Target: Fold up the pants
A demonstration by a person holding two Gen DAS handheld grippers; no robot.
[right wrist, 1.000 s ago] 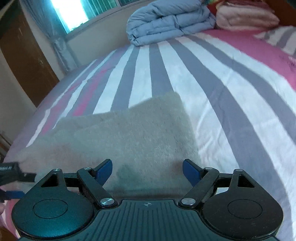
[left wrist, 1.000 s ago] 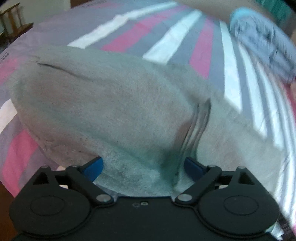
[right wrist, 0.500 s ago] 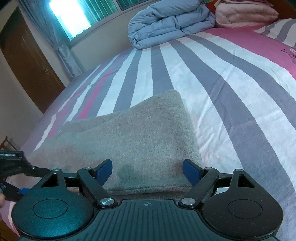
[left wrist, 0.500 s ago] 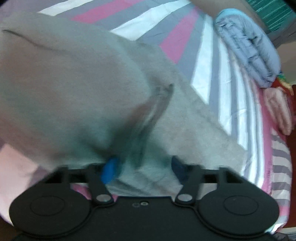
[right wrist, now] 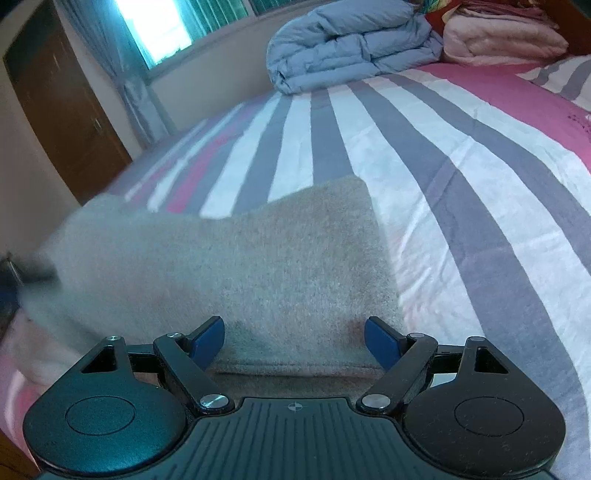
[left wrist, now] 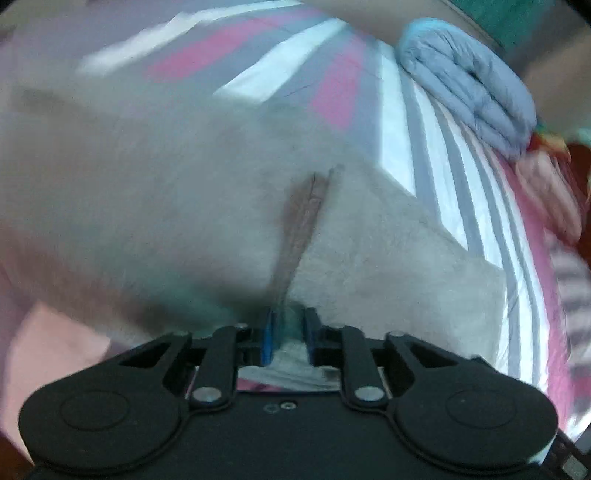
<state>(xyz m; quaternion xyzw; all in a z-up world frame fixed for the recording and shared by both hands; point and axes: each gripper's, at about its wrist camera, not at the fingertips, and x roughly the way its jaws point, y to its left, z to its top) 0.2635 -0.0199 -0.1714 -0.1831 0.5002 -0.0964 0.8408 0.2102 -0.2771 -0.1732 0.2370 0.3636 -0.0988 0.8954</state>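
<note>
The grey fleece pants (left wrist: 155, 192) lie on the striped bed, partly folded over themselves. My left gripper (left wrist: 287, 336) is shut on a pinched fold of the pants at their near edge, and the cloth rises from it in a crease. In the right wrist view the pants (right wrist: 266, 266) lie flat with a folded near edge. My right gripper (right wrist: 294, 345) is open, its blue pads on either side of that edge, holding nothing. The left part of the pants is lifted and blurred there.
The bed sheet (right wrist: 461, 177) has pink, white and grey stripes. A folded blue duvet (right wrist: 351, 40) and a pink blanket (right wrist: 502, 37) lie at the far end. A brown door (right wrist: 62, 122) and a curtained window (right wrist: 155, 33) stand to the left.
My left gripper has closed on the edge of the pants and lifted it, raising the left part of the cloth. My right gripper has stayed open in place.
</note>
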